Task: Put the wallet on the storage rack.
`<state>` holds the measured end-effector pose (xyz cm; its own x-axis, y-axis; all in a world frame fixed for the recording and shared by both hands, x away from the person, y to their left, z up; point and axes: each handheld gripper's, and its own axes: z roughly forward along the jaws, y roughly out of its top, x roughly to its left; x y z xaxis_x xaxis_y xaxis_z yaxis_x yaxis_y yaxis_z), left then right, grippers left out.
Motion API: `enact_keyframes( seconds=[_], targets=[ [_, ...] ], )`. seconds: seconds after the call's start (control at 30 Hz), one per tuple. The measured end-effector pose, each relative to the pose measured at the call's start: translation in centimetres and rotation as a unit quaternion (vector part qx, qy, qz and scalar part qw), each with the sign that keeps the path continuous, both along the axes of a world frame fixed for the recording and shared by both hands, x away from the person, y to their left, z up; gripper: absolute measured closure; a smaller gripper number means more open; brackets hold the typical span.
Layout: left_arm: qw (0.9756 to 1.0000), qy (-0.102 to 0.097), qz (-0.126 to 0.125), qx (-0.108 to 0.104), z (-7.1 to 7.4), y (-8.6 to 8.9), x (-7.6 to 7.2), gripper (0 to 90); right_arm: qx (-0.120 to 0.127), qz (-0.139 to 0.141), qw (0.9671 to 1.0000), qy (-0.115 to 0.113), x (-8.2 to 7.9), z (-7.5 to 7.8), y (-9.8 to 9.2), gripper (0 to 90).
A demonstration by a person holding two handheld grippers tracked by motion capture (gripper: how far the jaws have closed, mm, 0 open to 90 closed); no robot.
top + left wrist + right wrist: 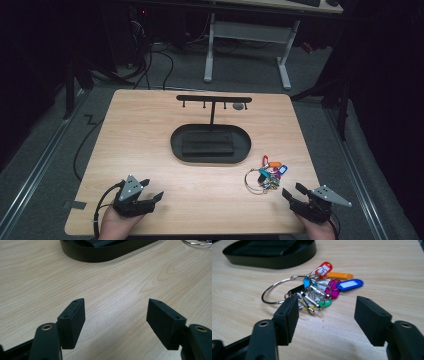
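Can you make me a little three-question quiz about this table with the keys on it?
1. True or false: the key bunch lies inside the black tray.
2. Which gripper is nearer the keys: A left gripper, B right gripper?
3. What stands behind the tray?

Key:
1. False, it lies on the table beside the tray.
2. B
3. A black hook stand.
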<state>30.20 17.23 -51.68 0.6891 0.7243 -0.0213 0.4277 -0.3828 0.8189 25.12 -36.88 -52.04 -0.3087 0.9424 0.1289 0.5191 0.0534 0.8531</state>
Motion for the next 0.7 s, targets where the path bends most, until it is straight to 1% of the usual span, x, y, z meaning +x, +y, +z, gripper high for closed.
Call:
enact_keyframes(
  seconds=[0.1,0.13,0.2,0.27,0.3,0.33,0.43,0.47,0.53,0.6,0.7],
  targets=[
    [0.9999,-0.006,-0.005,0.013,0.0,-0.2,0.1,30.2,-0.021,0.01,0.9997,0.007,0.0,0.3,0.9,37.7],
    [0.9999,-0.006,-0.008,0.014,0.1,-0.1,0.0,30.1,-0.031,0.015,0.9994,0.011,0.1,0.6,1.3,37.7],
    [0.9999,-0.007,-0.012,0.007,0.0,-0.1,0.0,30.1,-0.048,0.024,0.9984,0.018,0.3,1.2,2.2,38.4],
    [0.9998,-0.008,-0.018,0.007,0.0,-0.1,-0.1,29.8,-0.065,0.036,0.9967,0.033,0.6,1.7,2.9,39.9],
    [0.9997,-0.009,-0.02,0.011,0.0,-0.1,-0.1,29.5,-0.076,0.041,0.9954,0.042,0.9,1.9,3.3,40.1],
    [0.9997,-0.009,-0.021,0.009,0.0,0.0,-0.1,29.5,-0.086,0.043,0.9941,0.05,1.0,2.1,3.6,40.2],
    [0.9996,-0.01,-0.027,0.0,0.1,0.1,-0.2,29.5,-0.104,0.044,0.9905,0.077,1.5,2.7,4.3,40.9],
    [0.9995,-0.009,-0.031,-0.001,0.1,0.1,-0.3,29.5,-0.104,0.043,0.9898,0.087,1.7,2.8,4.5,40.9],
    [0.9994,-0.008,-0.035,0.0,0.0,0.1,-0.3,29.6,-0.111,0.043,0.9872,0.106,2.0,3.1,4.8,40.8],
    [0.9992,-0.007,-0.04,0.004,0.0,0.1,-0.3,29.5,-0.123,0.044,0.9842,0.119,2.3,3.3,5.0,40.7],
    [0.9991,-0.006,-0.041,0.003,0.0,0.1,-0.3,29.5,-0.132,0.051,0.9802,0.139,2.7,3.5,5.2,40.6]
  ],
)
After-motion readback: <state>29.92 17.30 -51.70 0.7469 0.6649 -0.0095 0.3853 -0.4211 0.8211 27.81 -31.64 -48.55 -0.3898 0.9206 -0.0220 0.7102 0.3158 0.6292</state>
